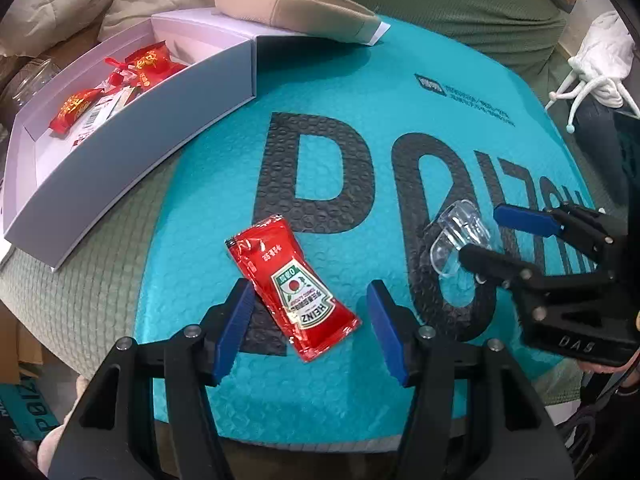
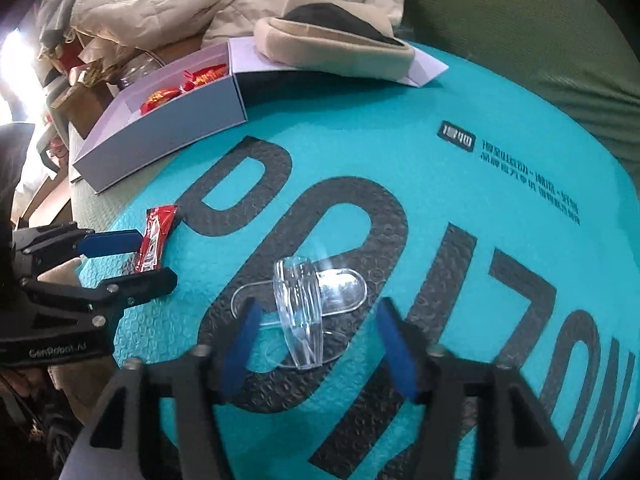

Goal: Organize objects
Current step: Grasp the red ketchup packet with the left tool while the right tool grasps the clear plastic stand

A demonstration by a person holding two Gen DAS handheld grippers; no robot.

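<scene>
Left gripper [image 1: 308, 320], jaws about half open and holding nothing, straddles the lower end of a red Heinz ketchup sachet [image 1: 292, 288] lying flat and askew on the teal bubble mailer [image 1: 224, 184]; the right gripper [image 2: 316, 348], equally parted and empty, brackets a clear plastic clip [image 2: 298, 312], pads not touching it. Bare mailer surrounds both items, with the open white box [image 1: 120, 148] of red candy packets [image 1: 76, 108] at its far left edge.

A green cushion [image 2: 520, 40] rises behind; a rumpled cream quilt [image 2: 168, 4] lies beside it; bright light [image 2: 14, 56] glares at left.
</scene>
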